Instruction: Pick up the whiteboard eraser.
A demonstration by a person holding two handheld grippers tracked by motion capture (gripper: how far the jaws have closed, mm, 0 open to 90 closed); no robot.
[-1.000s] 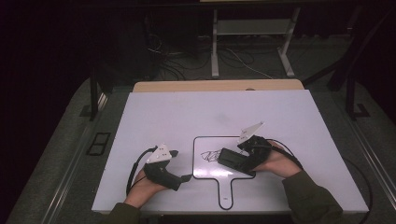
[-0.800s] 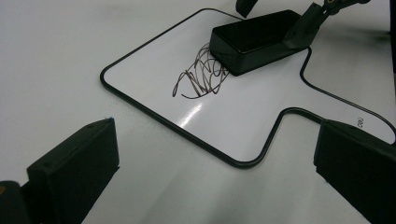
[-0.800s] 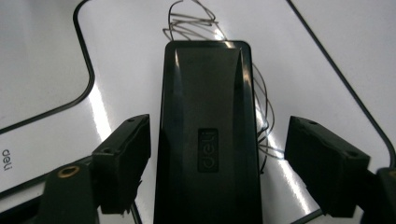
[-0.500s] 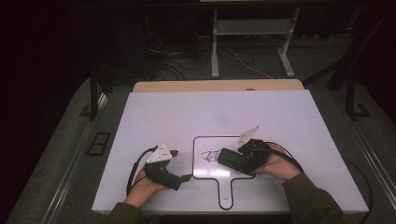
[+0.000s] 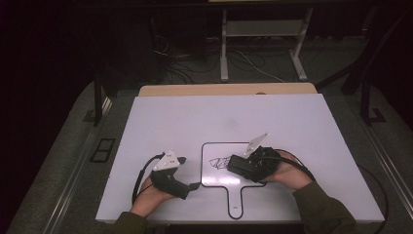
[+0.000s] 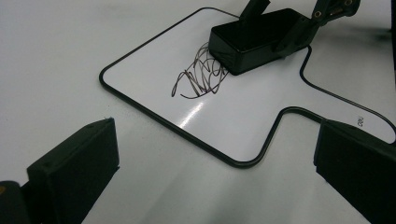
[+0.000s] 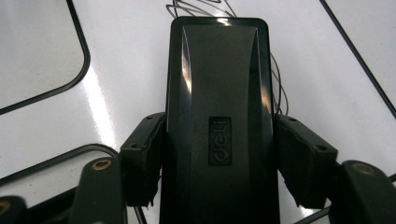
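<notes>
The white tabletop (image 5: 195,122) fills the middle of the high view. A strip of light wood (image 5: 226,89) runs along its far edge. Beyond that edge, grey metal frame legs (image 5: 224,53) stand on the dark floor (image 5: 73,161), with loose cables (image 5: 180,68) tangled beside them. Left of the tabletop, a black floor socket plate (image 5: 103,149) sits in the floor.

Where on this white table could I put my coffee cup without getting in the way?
The far half of the white table, beyond the small paddle-shaped whiteboard, lies bare, as do its far corners. It is crowded near the person: the left gripper, and the right gripper clamping a black eraser block beside the scribble.
</notes>
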